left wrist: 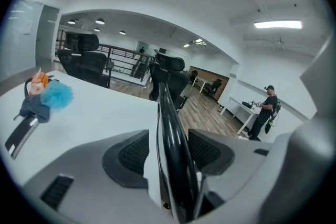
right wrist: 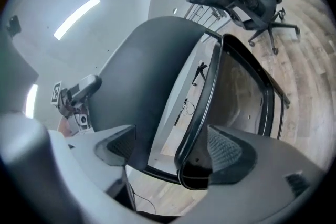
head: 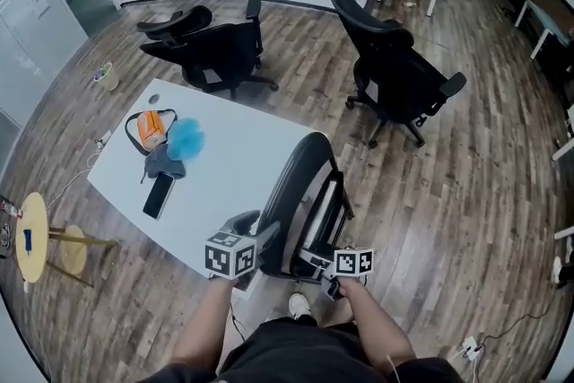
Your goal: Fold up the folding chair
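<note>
The black folding chair [head: 305,197] stands edge-on right in front of me, against the near corner of the white table [head: 242,152]. My left gripper [head: 240,254] is at the chair's left side. In the left gripper view the chair's glossy black edge [left wrist: 170,134] runs between the pads of that gripper [left wrist: 167,152], which is open, with white table showing beside the left pad. My right gripper [head: 348,265] is at the chair's lower right. Its jaws [right wrist: 173,149] stand wide around the backrest [right wrist: 142,76] and the seat rim [right wrist: 202,113], with floor showing between.
On the table lie a black phone [head: 158,195], a blue fluffy thing [head: 186,139] and an orange item [head: 151,128]. Two black office chairs [head: 215,49] [head: 399,76] stand beyond on the wood floor. A small round stool [head: 34,238] is at the left. A person [left wrist: 264,113] stands far off.
</note>
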Action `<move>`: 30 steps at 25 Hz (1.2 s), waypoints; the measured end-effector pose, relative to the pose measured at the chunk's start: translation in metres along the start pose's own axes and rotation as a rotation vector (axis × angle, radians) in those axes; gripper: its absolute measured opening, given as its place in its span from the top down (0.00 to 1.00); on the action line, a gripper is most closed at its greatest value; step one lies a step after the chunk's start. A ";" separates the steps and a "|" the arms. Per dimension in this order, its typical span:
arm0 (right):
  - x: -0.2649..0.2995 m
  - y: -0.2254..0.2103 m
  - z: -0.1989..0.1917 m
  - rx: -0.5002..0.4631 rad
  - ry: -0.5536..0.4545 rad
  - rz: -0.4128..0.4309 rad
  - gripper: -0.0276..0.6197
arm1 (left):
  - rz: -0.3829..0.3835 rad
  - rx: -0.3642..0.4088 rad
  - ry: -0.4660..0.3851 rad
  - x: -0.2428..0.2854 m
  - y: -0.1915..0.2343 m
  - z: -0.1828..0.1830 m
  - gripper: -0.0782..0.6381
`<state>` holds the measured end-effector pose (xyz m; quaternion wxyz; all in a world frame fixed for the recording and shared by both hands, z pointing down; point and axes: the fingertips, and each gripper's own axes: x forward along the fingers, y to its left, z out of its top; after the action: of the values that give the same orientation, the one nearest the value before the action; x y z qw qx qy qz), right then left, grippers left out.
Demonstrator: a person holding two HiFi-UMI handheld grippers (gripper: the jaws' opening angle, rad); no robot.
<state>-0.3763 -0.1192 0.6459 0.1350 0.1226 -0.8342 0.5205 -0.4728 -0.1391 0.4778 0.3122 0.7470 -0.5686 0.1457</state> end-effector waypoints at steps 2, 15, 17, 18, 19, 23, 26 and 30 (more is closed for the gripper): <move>-0.023 0.012 0.010 -0.085 -0.026 -0.026 0.32 | -0.001 0.021 -0.017 -0.009 -0.001 -0.001 0.57; -0.226 0.159 0.099 -0.765 -0.566 -0.250 0.32 | -0.013 0.092 -0.433 -0.096 -0.059 0.046 0.58; -0.253 0.176 0.095 -0.881 -0.602 -0.303 0.33 | -0.014 0.123 -0.485 -0.098 -0.097 0.048 0.62; -0.266 0.182 0.090 -0.932 -0.619 -0.329 0.33 | -0.014 0.137 -0.508 -0.098 -0.117 0.047 0.65; -0.282 0.189 0.086 -0.973 -0.644 -0.357 0.36 | -0.014 0.150 -0.527 -0.097 -0.138 0.045 0.69; -0.349 0.207 0.069 -1.038 -0.787 -0.468 0.76 | -0.043 0.170 -0.578 -0.091 -0.217 0.032 0.77; -0.394 0.215 0.047 -1.052 -0.857 -0.526 0.87 | -0.099 0.155 -0.586 -0.089 -0.273 0.015 0.84; -0.448 0.221 0.011 -1.058 -0.903 -0.583 0.93 | -0.145 0.196 -0.596 -0.097 -0.345 -0.011 0.88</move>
<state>-0.0348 -0.0057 0.2990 -0.0469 0.4584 -0.8810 -0.1073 -0.1775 -0.0040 0.3268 0.0680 0.8218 -0.5637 -0.0479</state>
